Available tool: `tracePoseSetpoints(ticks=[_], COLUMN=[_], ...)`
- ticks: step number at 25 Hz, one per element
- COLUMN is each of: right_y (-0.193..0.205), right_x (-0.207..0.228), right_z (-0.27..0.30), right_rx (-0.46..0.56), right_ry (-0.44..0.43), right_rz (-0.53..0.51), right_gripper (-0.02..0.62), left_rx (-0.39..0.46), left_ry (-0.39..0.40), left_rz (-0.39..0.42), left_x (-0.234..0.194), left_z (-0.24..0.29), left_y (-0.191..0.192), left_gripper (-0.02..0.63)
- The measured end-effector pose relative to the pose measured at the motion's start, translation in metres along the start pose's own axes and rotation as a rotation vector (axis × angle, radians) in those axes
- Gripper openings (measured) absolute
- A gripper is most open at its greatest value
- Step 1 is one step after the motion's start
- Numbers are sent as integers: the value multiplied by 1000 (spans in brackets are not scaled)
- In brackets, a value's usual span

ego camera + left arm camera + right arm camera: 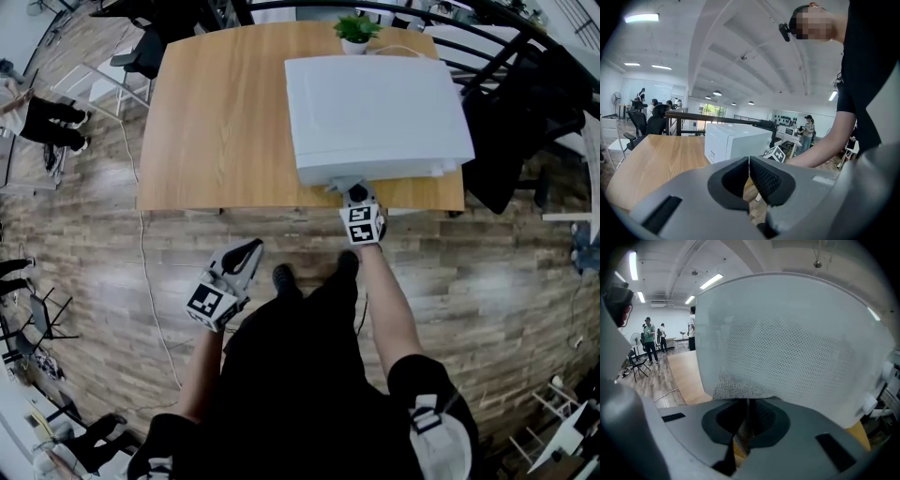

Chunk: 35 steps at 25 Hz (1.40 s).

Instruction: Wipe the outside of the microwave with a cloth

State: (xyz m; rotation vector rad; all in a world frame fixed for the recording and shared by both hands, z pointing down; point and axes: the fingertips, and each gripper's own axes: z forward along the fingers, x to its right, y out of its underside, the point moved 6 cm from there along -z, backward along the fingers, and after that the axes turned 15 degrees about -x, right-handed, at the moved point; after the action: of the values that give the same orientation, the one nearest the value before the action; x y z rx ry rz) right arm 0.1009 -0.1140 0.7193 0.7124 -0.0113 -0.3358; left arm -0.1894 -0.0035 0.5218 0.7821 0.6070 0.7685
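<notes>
A white microwave (375, 108) stands on the right part of a wooden table (216, 122). My right gripper (354, 193) is at the lower front face of the microwave (797, 348), shut on a grey cloth (740, 389) that lies flat against the meshed door. A tail of the cloth hangs down between the jaws. My left gripper (246, 253) hangs off the table's near edge, over the floor, well left of the microwave (736, 140). In the left gripper view the left gripper (749, 176) has its jaws together with nothing between them.
A small potted plant (356, 33) sits behind the microwave at the table's far edge. Black office chairs stand at the far left (145, 56) and at the right (525, 141). A cable (141, 244) runs over the wooden floor. Several people (649, 338) stand farther off.
</notes>
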Motion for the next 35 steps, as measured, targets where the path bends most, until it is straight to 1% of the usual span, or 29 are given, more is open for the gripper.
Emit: tracePoseSetpoints(ticks=[4, 9, 23, 30, 35], right_y=[12, 29, 69, 85, 95], right_x=[27, 68, 163, 193, 203], right_z=[-4, -9, -21, -20, -16], right_rx=[-15, -25, -85, -114, -123], right_ry=[23, 76, 188, 223, 230], right_rz=[2, 67, 146, 153, 175], right_gripper=[14, 14, 14, 14, 14], left_rx=[-8, -14, -24, -32, -38], left_ry=[13, 20, 30, 31, 27], left_rz=[2, 7, 9, 6, 6], left_x=[8, 16, 28, 31, 32], left_z=[12, 24, 52, 60, 65], left_y=[-6, -11, -27, -29, -30], left_gripper=[9, 9, 9, 9, 9])
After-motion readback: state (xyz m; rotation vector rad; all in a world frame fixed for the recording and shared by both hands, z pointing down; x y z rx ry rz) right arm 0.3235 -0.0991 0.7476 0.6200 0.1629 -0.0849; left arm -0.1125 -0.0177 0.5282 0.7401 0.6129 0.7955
